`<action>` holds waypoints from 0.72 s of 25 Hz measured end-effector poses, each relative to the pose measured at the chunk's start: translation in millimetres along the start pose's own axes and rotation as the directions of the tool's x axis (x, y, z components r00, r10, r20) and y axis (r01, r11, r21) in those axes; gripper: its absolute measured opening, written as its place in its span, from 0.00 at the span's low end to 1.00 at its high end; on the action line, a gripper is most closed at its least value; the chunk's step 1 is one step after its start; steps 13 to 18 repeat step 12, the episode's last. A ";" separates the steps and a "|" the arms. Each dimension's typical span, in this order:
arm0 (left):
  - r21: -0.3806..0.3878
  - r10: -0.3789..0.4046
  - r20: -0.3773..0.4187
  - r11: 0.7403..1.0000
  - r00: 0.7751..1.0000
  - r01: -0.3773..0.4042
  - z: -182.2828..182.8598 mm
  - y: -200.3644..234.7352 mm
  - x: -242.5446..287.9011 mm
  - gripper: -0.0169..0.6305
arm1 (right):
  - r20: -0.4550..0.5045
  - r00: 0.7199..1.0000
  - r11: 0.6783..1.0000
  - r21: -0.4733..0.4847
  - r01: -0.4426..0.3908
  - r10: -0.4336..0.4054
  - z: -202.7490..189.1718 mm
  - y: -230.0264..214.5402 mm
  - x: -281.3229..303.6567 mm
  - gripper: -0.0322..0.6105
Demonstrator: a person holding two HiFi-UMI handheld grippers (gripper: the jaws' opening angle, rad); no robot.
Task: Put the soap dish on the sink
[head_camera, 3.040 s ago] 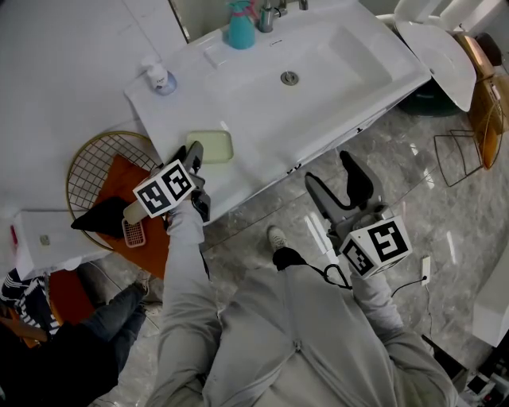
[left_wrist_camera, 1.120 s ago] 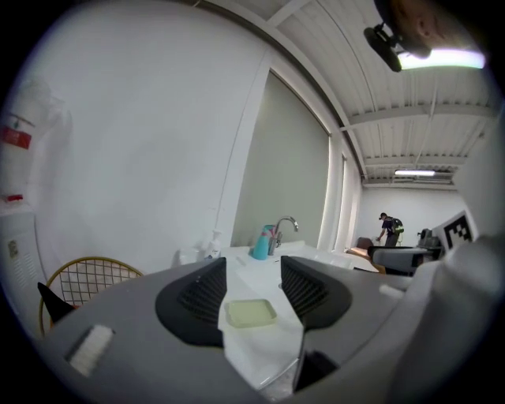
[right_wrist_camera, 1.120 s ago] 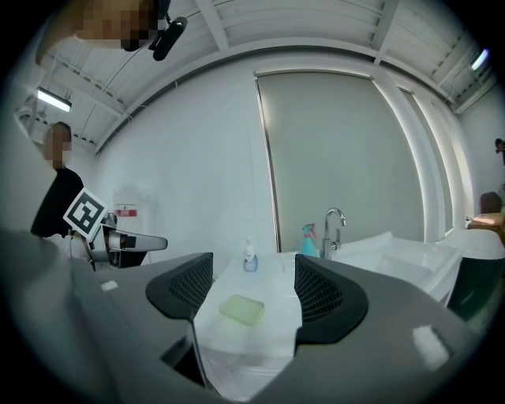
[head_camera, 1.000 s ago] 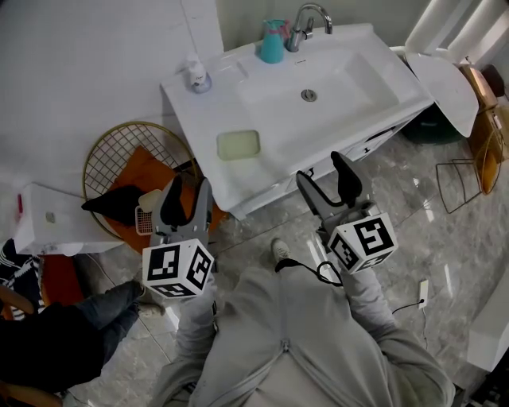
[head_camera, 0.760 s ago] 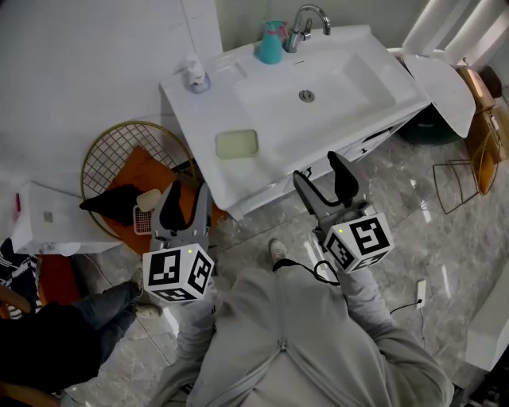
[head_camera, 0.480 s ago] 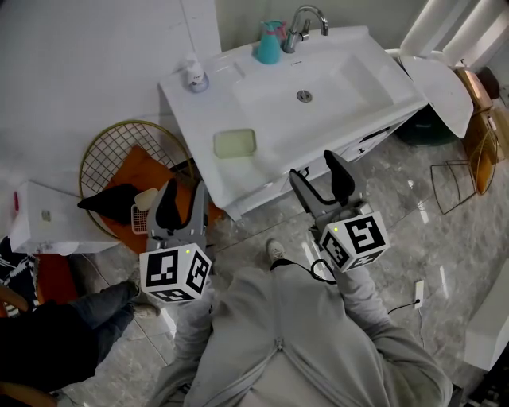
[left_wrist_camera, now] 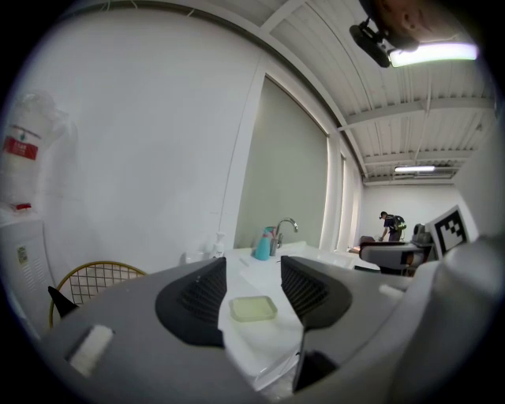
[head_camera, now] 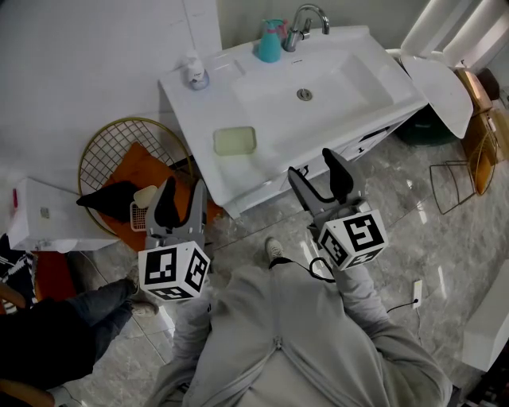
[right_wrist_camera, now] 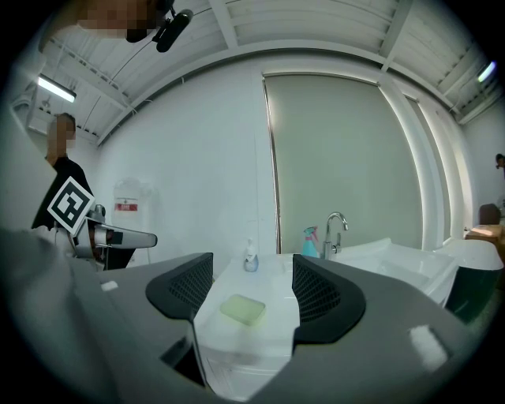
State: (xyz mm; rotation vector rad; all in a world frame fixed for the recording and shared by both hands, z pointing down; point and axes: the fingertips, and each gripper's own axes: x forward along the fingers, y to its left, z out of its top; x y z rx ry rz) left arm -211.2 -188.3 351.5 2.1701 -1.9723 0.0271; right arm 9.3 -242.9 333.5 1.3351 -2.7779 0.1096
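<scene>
The white sink (head_camera: 280, 137) carries a pale green soap dish (head_camera: 235, 141), a teal bottle (head_camera: 270, 42) and a pump bottle (head_camera: 196, 72).

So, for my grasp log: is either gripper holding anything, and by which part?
Nothing is held: the left gripper and right gripper are open, and the pale green rectangular soap dish lies on the white sink.

One soap dish (head_camera: 235, 141), one sink (head_camera: 274, 163), one tap (head_camera: 307, 19), one teal bottle (head_camera: 270, 43), perhaps one pump bottle (head_camera: 196, 72).

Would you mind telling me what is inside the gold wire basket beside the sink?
An orange cloth, a black item and a small pale object; the left gripper hides part of the basket.
</scene>
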 end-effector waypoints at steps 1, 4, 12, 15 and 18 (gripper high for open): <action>0.000 0.001 -0.001 1.000 1.000 -0.001 -0.6 0.0 0.0 0.39 | 0.000 1.000 1.000 0.000 -0.001 0.001 -0.5 -0.2 0.0 0.54; -0.001 0.002 -0.003 1.000 1.000 -0.002 -1.3 0.9 -0.1 0.39 | 0.000 1.000 1.000 0.001 -0.002 0.002 -0.9 0.4 0.6 0.54; -0.001 0.000 -0.007 1.000 1.000 0.000 -2.7 0.7 -0.3 0.39 | -0.005 1.000 1.000 0.002 0.000 0.000 -3.1 -0.1 0.2 0.54; -0.001 0.000 -0.007 1.000 1.000 0.000 -2.7 0.7 -0.3 0.39 | -0.005 1.000 1.000 0.002 0.000 0.000 -3.1 -0.1 0.2 0.54; -0.001 0.000 -0.007 1.000 1.000 0.000 -2.7 0.7 -0.3 0.39 | -0.005 1.000 1.000 0.002 0.000 0.000 -3.1 -0.1 0.2 0.54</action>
